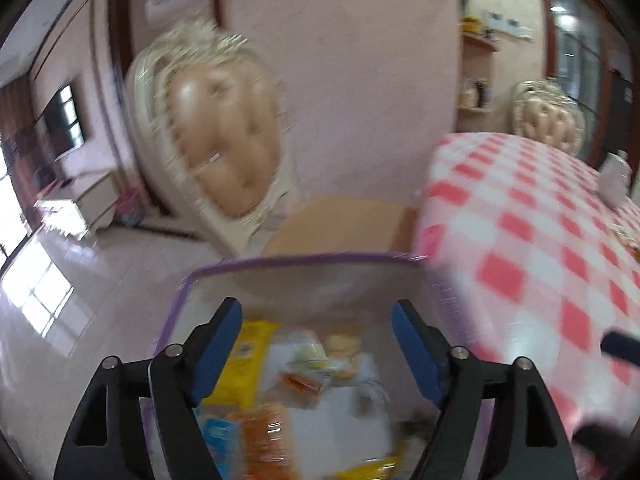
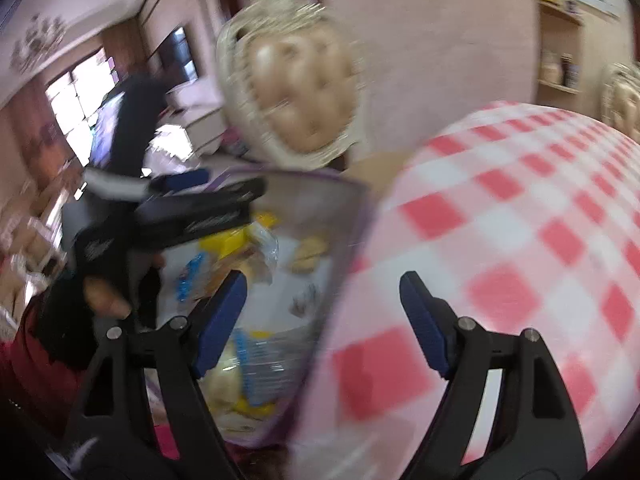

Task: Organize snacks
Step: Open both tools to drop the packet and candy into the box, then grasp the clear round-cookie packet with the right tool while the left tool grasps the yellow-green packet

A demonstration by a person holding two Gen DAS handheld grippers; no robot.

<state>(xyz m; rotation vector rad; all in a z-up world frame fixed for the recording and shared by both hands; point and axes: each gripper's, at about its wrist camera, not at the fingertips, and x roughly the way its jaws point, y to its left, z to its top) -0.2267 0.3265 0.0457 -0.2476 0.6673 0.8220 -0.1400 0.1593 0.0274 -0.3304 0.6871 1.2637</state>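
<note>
A clear storage box with a purple rim (image 1: 304,260) holds several snack packets (image 1: 296,364), yellow, orange and white. It sits beside the table edge. My left gripper (image 1: 316,344) hangs open just above the box's inside, holding nothing. In the right wrist view the same box (image 2: 344,208) shows at left with snack packets (image 2: 260,344) inside. My right gripper (image 2: 324,320) is open and empty, straddling the box's right wall and the tablecloth. The left gripper's fingers (image 2: 216,204) reach over the box from the left. Both views are motion-blurred.
A table with a pink and white checked cloth (image 1: 532,248) fills the right side. A cream tufted chair (image 1: 216,140) stands behind the box, its seat (image 1: 340,224) tucked by the table. A second chair (image 1: 548,116) is far right. Shiny tiled floor (image 1: 80,312) lies to the left.
</note>
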